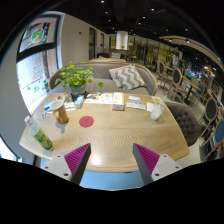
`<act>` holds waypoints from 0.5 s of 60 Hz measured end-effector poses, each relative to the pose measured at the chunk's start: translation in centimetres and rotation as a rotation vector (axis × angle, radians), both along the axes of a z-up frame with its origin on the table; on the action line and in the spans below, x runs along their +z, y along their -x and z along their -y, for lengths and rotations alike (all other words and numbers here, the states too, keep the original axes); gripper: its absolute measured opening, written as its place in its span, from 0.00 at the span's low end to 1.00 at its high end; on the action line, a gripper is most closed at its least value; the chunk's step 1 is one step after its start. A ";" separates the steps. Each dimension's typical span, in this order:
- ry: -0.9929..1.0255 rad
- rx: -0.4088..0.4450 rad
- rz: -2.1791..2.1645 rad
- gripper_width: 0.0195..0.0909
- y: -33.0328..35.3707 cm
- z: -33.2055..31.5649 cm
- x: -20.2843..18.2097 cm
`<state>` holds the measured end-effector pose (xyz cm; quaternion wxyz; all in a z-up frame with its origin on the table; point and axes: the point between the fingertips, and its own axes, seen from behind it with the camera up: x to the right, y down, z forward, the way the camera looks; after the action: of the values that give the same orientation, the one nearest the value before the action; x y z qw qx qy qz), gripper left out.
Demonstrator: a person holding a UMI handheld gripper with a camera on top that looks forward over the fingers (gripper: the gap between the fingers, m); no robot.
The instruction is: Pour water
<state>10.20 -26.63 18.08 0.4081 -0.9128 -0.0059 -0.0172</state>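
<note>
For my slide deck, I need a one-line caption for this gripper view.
Open gripper hovers short of a wooden table holding a green bottle, a cup and a red coaster.

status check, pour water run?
Gripper open, empty, short of the table. Green bottle ahead-left, cup beyond it. Nothing in the way.
</note>
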 end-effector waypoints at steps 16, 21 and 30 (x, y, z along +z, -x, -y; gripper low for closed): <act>0.016 -0.020 0.025 0.92 3.1 2.0 -2.6; 0.033 -0.019 0.016 0.92 5.8 4.0 -3.9; 0.040 0.023 -0.015 0.92 13.5 7.2 -5.3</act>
<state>-3.35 -33.86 12.77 0.3900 -0.9207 -0.0138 -0.0056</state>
